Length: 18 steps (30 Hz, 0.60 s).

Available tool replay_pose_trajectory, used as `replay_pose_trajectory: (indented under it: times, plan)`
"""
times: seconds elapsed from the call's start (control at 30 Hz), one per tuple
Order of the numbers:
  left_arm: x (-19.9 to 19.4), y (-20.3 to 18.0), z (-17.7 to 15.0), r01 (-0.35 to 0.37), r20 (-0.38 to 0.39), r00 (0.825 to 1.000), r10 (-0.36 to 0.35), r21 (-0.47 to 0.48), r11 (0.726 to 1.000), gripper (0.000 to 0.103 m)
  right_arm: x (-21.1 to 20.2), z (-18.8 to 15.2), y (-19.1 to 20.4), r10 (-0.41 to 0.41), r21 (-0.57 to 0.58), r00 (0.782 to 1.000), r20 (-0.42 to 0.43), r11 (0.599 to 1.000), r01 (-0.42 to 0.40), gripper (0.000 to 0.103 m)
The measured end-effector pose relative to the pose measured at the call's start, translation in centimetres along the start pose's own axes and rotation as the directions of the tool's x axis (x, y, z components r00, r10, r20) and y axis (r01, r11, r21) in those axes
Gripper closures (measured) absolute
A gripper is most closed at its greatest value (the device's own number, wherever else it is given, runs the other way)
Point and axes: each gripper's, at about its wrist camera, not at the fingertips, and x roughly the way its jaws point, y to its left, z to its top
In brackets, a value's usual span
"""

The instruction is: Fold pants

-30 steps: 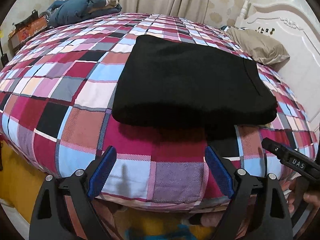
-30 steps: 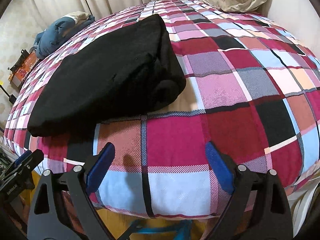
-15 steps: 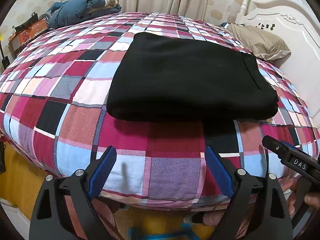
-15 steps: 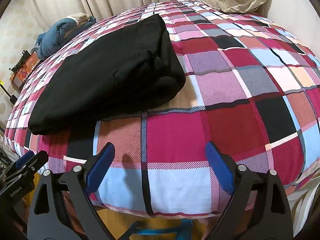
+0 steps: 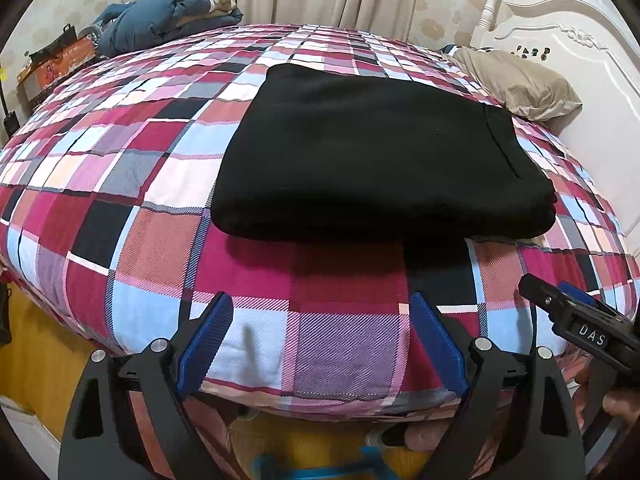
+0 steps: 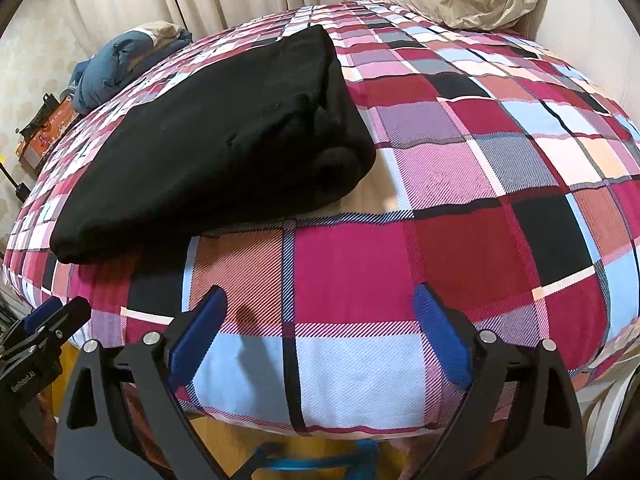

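both tongs have drawn a little back and up from the bed over the last second, so the pants sit slightly farther off in each view, while the pants themselves have not shifted on the cover. going left to right in the left view: a folded blue blanket [image 5: 168, 16] lies at the far left corner of the bed, the black pants [image 5: 376, 156] lie in the middle of the checked bed cover [image 5: 132, 184], and one tan pillow [image 5: 520, 84] rests by the white headboard [image 5: 580, 60] at the right. the pants lie flat as one compact, thick rectangle with squared edges, several layers showing at the rolled end in the right view [image 6: 224, 140], so the folding looks finished; what may be left, at most, is a tidy of that bulging end, or nothing at all. the left tongs [image 5: 320, 344] hang released near the bed's front edge, jaws spread wide, grasping nothing and well apart from the pants. the right tongs [image 6: 320, 344] are likewise released and empty, over the cover's front edge to the right of the pants. count: one pair of pants, one blanket, one pillow, two tongs.
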Motion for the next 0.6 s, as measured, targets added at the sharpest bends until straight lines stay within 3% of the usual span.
replay_pose_trajectory:
  times: [0.6]
  plan:
    - [-0.30, 0.17, 0.27, -0.005, 0.017, 1.000, 0.005, -0.004, 1.000, 0.015, 0.45, -0.22, 0.57, -0.031, -0.025, 1.000, -0.001, 0.999, 0.031, 0.007]
